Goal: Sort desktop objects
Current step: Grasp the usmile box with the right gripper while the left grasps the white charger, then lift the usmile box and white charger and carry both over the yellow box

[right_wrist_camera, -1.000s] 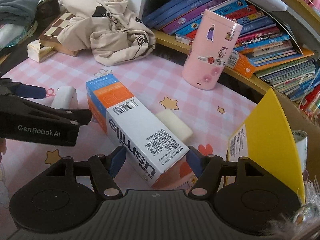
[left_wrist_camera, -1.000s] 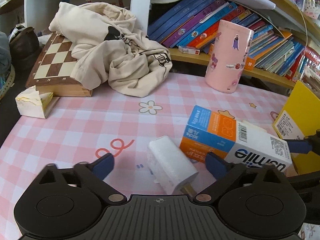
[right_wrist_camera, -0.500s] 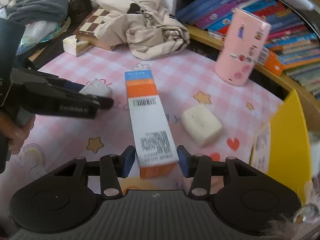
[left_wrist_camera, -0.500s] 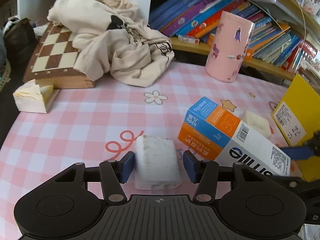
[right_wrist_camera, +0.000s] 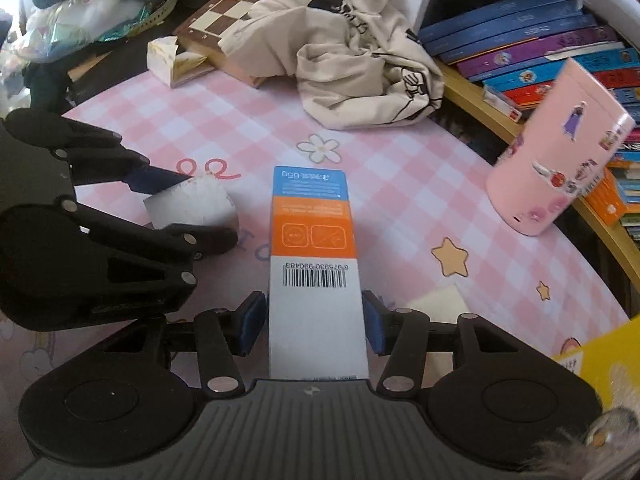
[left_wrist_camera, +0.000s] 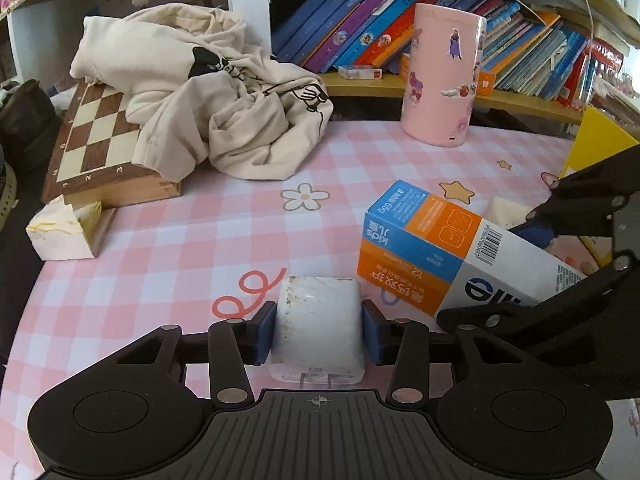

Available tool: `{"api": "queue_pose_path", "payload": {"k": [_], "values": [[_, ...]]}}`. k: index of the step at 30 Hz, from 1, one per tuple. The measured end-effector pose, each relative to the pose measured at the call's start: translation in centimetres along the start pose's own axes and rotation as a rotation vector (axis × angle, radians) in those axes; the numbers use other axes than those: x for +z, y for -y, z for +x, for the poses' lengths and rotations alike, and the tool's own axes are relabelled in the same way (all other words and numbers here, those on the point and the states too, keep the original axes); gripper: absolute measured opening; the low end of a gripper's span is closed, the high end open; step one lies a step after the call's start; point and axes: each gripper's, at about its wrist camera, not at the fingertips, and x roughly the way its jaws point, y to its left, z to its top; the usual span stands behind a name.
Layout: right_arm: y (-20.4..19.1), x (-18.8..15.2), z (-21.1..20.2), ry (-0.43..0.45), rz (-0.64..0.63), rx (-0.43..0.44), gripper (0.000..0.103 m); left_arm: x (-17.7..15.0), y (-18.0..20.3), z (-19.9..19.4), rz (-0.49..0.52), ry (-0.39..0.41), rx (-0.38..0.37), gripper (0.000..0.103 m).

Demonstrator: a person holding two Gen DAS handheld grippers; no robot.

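While we had the left gripper (left_wrist_camera: 318, 334) clamped on the white plastic plug-in charger (left_wrist_camera: 318, 320) low over the pink checked surface (left_wrist_camera: 160, 240), and the right gripper (right_wrist_camera: 314, 326) closing around the long blue-orange-white carton (right_wrist_camera: 314, 264), we judged the close-set grippers might collide when lifting.

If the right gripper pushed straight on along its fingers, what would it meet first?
The right gripper already has the toothpaste box between its pads. Beyond the box, only bare tablecloth shows, then probably the cream garment; depth is unclear.
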Motion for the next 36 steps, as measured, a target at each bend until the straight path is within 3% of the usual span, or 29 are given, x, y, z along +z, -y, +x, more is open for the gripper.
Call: {"api": "queue_pose_path", "payload": {"k": [5,9,19,36], "values": [[0.4,-0.1,0.1,-0.006,0.043,0.039,0.038,0.2,-0.3,-0.1,-0.023,-0.003,-0.015,0.042],[0.2,-0.5,-0.7,-0.011,0.058,0.051,0.038,0.2,-1.1,-0.8,-0.106,-0.008,-0.062,0.042],[-0.3,-1.5,-4.9,0.032,0.154,0.098,0.038,-0.1,-1.8,-5.2,-0.199,0.055,-0.116,0.042],[-2.7,-4.6,-10.5,0.058,0.244,0.11,0.038,-2.3,-1.8,-10.8,-0.206,0.111,-0.176,0.042]]}}
